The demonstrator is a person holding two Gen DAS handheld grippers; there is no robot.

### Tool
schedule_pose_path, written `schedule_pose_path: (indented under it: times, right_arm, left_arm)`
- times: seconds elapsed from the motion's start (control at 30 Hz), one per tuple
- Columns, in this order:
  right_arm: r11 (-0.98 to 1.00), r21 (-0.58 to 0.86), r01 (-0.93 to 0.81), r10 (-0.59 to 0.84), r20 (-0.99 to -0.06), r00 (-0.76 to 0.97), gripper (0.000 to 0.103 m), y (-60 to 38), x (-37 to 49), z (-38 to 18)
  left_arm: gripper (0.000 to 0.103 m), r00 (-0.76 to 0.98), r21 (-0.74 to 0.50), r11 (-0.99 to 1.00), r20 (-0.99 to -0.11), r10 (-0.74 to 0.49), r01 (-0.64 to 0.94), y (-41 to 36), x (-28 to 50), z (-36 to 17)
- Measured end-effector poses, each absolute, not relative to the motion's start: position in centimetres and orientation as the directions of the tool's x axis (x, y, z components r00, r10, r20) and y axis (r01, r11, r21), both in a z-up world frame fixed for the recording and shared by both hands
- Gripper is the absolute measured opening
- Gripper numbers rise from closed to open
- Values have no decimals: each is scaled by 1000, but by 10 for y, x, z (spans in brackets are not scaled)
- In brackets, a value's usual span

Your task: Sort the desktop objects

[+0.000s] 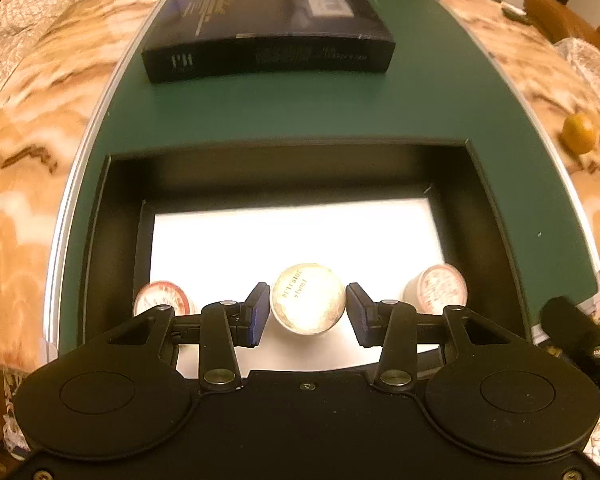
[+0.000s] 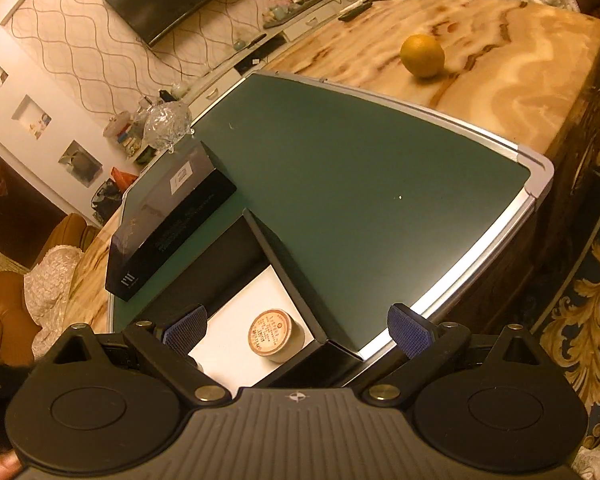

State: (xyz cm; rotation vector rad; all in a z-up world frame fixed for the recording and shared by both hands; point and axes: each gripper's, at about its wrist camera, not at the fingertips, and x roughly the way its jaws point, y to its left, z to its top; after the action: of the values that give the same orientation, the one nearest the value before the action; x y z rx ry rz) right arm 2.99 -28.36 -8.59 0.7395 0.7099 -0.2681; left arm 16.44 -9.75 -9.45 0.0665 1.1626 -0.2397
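Note:
An open black box [image 1: 100,216] with a white floor lies on a green board [image 1: 300,108]. Three small round cups stand in it: a middle cup [image 1: 308,298] with a pale date-stamped top, a left cup [image 1: 162,298] and a right cup [image 1: 440,286] with red-printed lids. My left gripper [image 1: 308,314] is open, its blue pads on either side of the middle cup with small gaps. My right gripper [image 2: 296,330] is open and empty above the box's right corner, over one cup [image 2: 274,334].
A closed black box [image 1: 268,32] lies at the far end of the green board, also in the right wrist view [image 2: 168,220]. An orange [image 2: 422,56] sits on the marble table [image 2: 520,80] to the right. The table's edge drops to a patterned carpet [image 2: 588,280].

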Motion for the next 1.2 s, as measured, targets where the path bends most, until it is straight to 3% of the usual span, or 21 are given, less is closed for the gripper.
schedule_pose_path:
  times: [0.77, 1.2]
  right_arm:
    - [731, 505, 458, 6, -676, 736, 100, -280, 31, -83]
    - [733, 502, 460, 2, -677, 736, 100, -280, 30, -82]
  left_arm:
    - [41, 371, -56, 977, -919, -130, 204, -103, 164, -115]
    - [85, 431, -119, 978, -884, -183, 172, -83, 149, -86]
